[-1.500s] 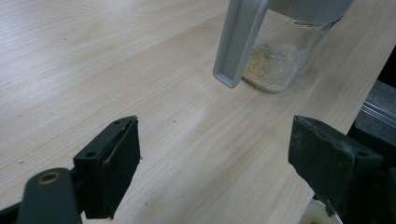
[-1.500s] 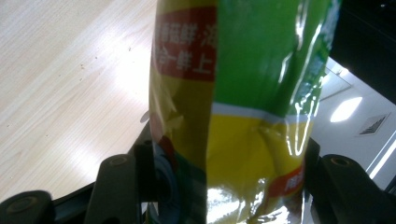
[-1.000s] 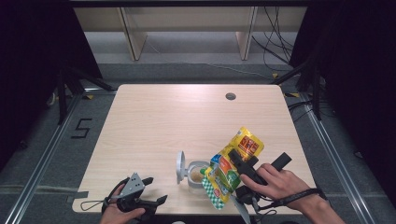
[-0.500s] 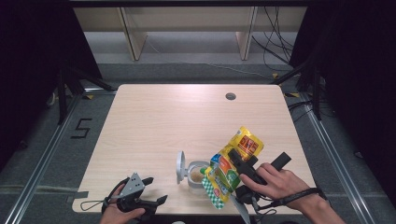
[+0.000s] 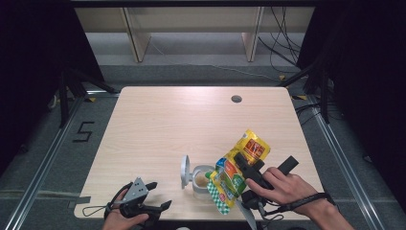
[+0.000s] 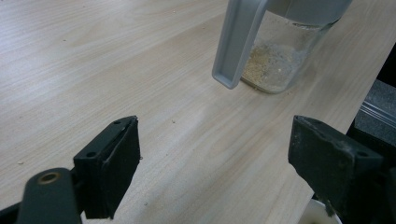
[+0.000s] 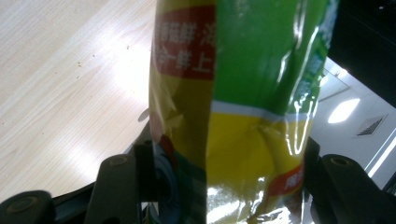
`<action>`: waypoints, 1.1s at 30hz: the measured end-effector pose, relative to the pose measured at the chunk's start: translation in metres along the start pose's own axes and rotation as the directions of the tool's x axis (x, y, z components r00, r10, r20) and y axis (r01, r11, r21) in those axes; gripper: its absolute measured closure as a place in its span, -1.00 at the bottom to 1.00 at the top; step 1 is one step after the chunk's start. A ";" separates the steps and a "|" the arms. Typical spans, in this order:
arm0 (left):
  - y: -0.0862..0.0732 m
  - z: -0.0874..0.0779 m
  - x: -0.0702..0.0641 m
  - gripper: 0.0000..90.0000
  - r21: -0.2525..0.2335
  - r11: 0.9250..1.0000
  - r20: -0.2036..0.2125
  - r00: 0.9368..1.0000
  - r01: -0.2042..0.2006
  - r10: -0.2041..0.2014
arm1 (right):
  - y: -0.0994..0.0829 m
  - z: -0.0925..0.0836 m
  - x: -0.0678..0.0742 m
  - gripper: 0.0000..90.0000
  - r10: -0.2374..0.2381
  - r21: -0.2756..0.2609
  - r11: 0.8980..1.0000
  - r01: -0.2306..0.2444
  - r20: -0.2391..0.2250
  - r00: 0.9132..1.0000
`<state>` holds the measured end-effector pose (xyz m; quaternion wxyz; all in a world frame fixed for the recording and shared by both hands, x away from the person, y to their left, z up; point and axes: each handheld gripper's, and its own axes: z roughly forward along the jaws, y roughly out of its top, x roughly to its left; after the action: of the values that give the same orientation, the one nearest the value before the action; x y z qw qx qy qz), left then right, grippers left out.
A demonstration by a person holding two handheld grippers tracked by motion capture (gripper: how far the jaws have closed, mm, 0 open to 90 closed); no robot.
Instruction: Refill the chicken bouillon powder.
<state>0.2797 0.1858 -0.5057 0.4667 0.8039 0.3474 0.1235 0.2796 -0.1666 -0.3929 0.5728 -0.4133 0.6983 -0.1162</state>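
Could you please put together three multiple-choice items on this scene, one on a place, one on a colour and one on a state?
1. Where is the glass jar?
A. by the table's far edge
B. near the table's near edge, beside the pouch
C. on the floor

2. Which colours does the snack pouch mainly show?
A. yellow, green and red
B. blue and white
C. black and silver

3. How is the jar's grey lid?
A. shut flat
C. flipped open, upright
B. lying apart on the table

Answers: 1 B, the high view shows the jar just left of the pouch, near the person. 2 A, both the high view and the right gripper view show these. 3 C, the lid stands up at the jar's left rim.
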 end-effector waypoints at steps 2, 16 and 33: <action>0.000 0.000 0.000 -0.63 0.000 1.000 0.000 1.000 0.000 0.000 | 0.000 -0.001 0.000 0.05 0.008 0.003 1.000 -0.008 0.002 1.000; 0.000 0.000 0.000 -0.63 0.002 1.000 -0.002 1.000 -0.001 0.001 | -0.001 0.000 0.000 0.05 0.014 -0.010 1.000 -0.014 -0.010 1.000; 0.001 0.000 0.001 -0.63 0.003 0.999 -0.007 0.999 -0.032 0.032 | 0.000 0.001 0.000 0.05 0.002 -0.015 1.000 -0.002 0.005 1.000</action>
<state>0.2806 0.1864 -0.5051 0.4624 0.8095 0.3365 0.1333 0.2810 -0.1664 -0.3931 0.5714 -0.4170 0.6983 -0.1093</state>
